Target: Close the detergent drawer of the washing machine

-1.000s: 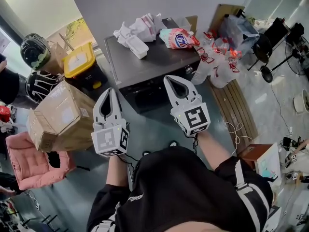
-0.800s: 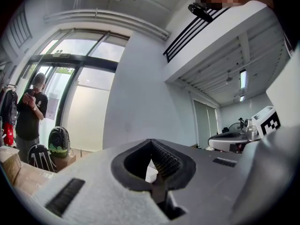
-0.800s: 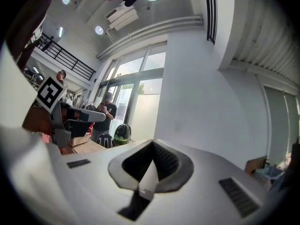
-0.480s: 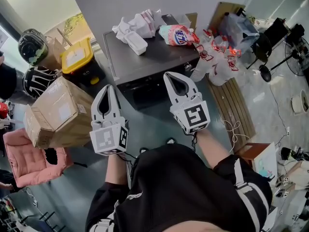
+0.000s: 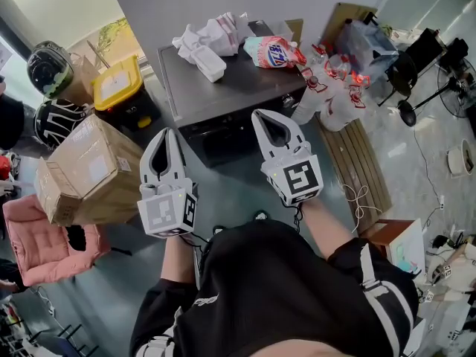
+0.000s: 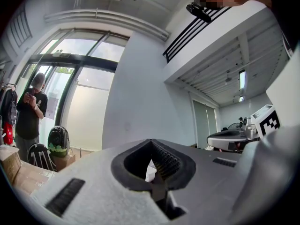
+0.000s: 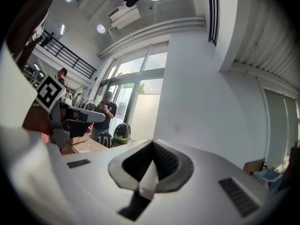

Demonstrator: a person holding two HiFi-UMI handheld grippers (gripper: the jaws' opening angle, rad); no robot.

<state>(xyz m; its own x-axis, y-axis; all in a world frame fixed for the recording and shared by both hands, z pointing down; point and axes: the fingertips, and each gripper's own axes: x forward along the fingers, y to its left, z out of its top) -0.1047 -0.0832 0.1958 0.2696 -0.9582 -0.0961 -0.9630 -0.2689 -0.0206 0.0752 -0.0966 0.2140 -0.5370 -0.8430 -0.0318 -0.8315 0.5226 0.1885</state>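
Observation:
The dark grey washing machine point(image 5: 223, 88) stands against the wall, seen from above, with its dark front point(image 5: 223, 140) facing me. I cannot make out its detergent drawer. My left gripper point(image 5: 165, 136) hovers just before the machine's front at the left, jaws shut with nothing in them. My right gripper point(image 5: 268, 119) hangs at the machine's front edge to the right, also shut and empty. In the left gripper view, the left gripper point(image 6: 151, 146) points level at a bare wall. In the right gripper view, the right gripper point(image 7: 152, 146) does the same.
On the machine's top lie crumpled white bags point(image 5: 212, 34), a white container point(image 5: 210, 65) and a pink detergent pouch point(image 5: 271, 53). Printed plastic bags point(image 5: 335, 88) and a wooden bench point(image 5: 364, 169) are at the right. A cardboard box point(image 5: 85, 173), yellow-lidded bin point(image 5: 119, 88) and helmets point(image 5: 48, 65) crowd the left.
Both grippers stay where they were, still shut. Only the head view has drifted a little.

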